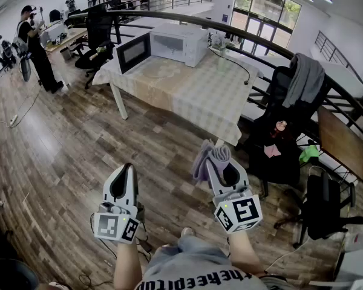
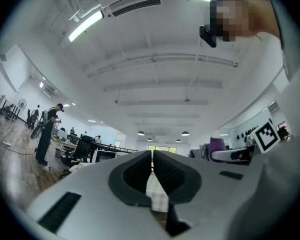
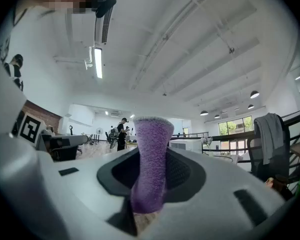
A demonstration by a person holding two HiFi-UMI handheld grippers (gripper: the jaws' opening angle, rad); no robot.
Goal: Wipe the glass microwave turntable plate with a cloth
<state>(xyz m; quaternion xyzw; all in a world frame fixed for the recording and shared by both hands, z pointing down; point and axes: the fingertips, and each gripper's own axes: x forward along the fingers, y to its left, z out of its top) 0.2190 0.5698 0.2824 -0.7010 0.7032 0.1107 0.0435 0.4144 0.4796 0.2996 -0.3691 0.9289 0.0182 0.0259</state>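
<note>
A purple cloth [image 1: 209, 159] hangs in my right gripper [image 1: 220, 164], which is shut on it; in the right gripper view the cloth [image 3: 150, 164] stands up between the jaws. My left gripper [image 1: 129, 171] is shut with nothing in it, its pads [image 2: 140, 171] nearly touching. Both grippers are held low over the wooden floor, well short of the table [image 1: 212, 95]. A white microwave [image 1: 176, 43] with its door [image 1: 133, 52] swung open stands on the table's far end. The glass turntable plate is not visible.
A checked cloth covers the table. A chair draped with a grey jacket [image 1: 302, 80] and a black bag stand to the right, next to a railing [image 1: 242, 32]. A person [image 1: 39, 47] stands far left by desks. Cables lie on the floor [image 1: 60, 156].
</note>
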